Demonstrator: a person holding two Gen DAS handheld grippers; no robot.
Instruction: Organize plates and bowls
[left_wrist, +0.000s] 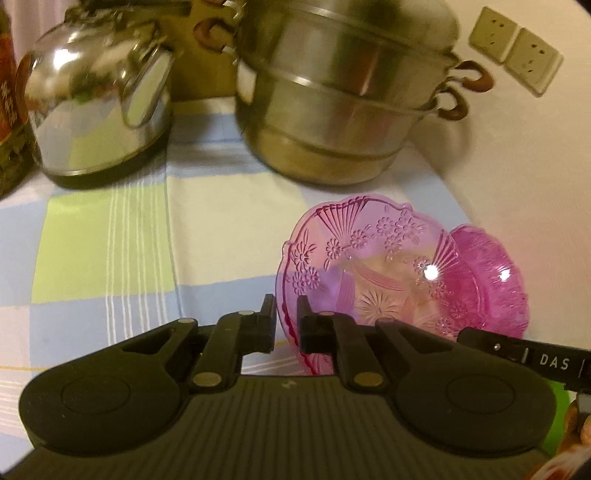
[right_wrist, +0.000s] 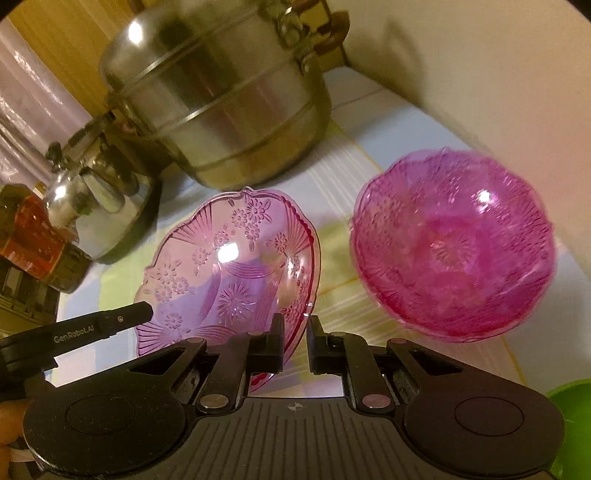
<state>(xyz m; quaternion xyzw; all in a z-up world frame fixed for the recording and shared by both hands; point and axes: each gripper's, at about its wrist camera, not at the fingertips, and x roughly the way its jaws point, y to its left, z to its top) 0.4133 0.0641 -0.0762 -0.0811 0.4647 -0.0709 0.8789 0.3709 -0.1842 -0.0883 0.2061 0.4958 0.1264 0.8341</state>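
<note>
- Steamer (left_wrist: 343, 92) and kettle (left_wrist: 96, 103) stand at the tabletop (left_wrist: 110, 240) rear.
- Only my right view shows the bowl (right_wrist: 452, 243) whole, apparently holding nothing.
- Left claw (left_wrist: 286, 314) pinches the tilted plate (left_wrist: 362, 266) rim.
- Right claw (right_wrist: 295, 332): nearly together around the plate's edge; whether it grips, I cannot tell.

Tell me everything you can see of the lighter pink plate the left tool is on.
The pink plate looks like clear pressed glass or plastic, with a scalloped rim, embossed flowers, fan rays and a central starburst. It is empty and tilted up off the checked tablecloth. The left tool grips its near rim, one finger on each side. The right tool looks shut on the same rim. A darker pink bowl sits apart to its right.
</note>
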